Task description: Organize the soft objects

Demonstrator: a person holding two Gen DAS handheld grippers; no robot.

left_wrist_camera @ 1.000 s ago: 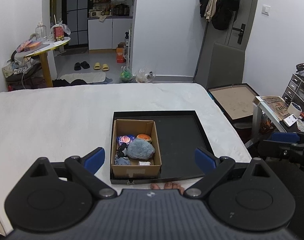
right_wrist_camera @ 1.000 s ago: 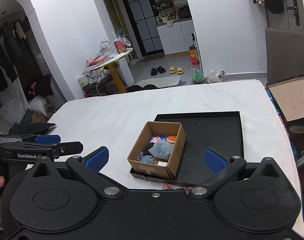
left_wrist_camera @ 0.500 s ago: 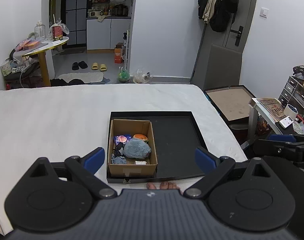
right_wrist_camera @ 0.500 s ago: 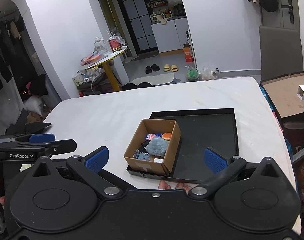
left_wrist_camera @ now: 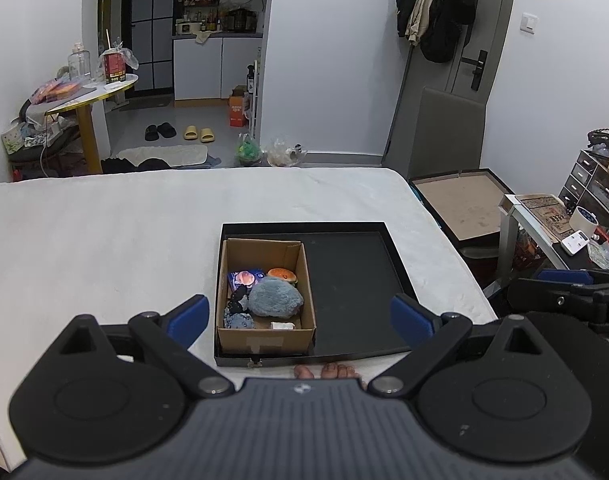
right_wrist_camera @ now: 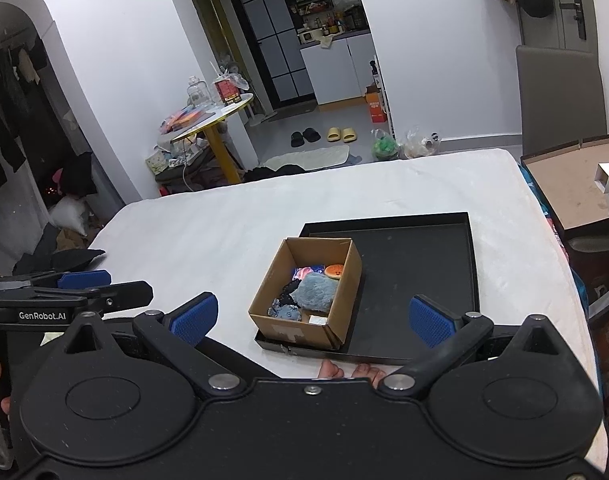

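Observation:
A cardboard box (left_wrist_camera: 264, 336) (right_wrist_camera: 300, 330) stands in the left half of a black tray (left_wrist_camera: 352, 280) (right_wrist_camera: 420, 264) on the white bed. Inside lie a fluffy grey-blue plush (left_wrist_camera: 275, 297) (right_wrist_camera: 317, 290), an orange bun toy (left_wrist_camera: 282, 275) (right_wrist_camera: 334, 270), a small blue plush (left_wrist_camera: 238, 321) and other small soft items. My left gripper (left_wrist_camera: 298, 314) hovers open above the bed's near edge, its blue pads either side of the box. My right gripper (right_wrist_camera: 312, 318) is likewise open and empty, held high to the right.
The white bed (left_wrist_camera: 104, 232) stretches left and far of the tray. Bare toes (left_wrist_camera: 328, 371) show below the tray's near edge. An open cardboard lid (left_wrist_camera: 464, 204) and a cluttered side table (left_wrist_camera: 544, 216) stand right of the bed.
Both grippers drifted slightly back and right, so the tray and box shifted left in both views. Both stay open and empty.

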